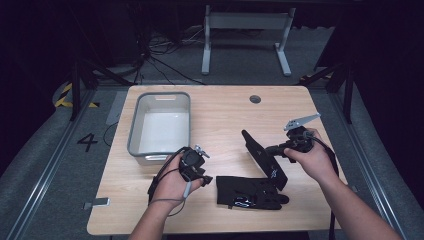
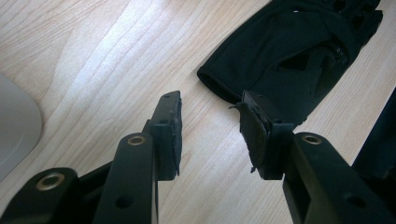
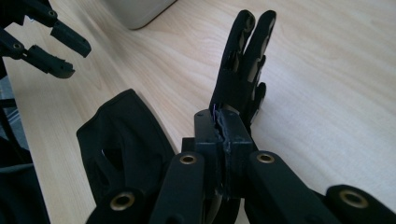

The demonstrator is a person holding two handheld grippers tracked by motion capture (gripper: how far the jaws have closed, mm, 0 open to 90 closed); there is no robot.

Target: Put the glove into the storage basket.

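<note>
1. While I hold the right gripper (image 1: 270, 149) up with its jaws pinching one black glove (image 1: 264, 157), that glove hangs lifted and stiff, its long axis slanting from my grip up toward the grey tub (image 1: 160, 125).
2. Just in front of the tub, my left gripper (image 2: 210, 128) hovers low with its jaws spread and nothing between them.
3. A second glove (image 1: 250, 194) lies flat on the table (image 1: 225, 107), to the right of the tub, its cuff just beyond the left jaws, so I judge the left hand nearer.
</note>
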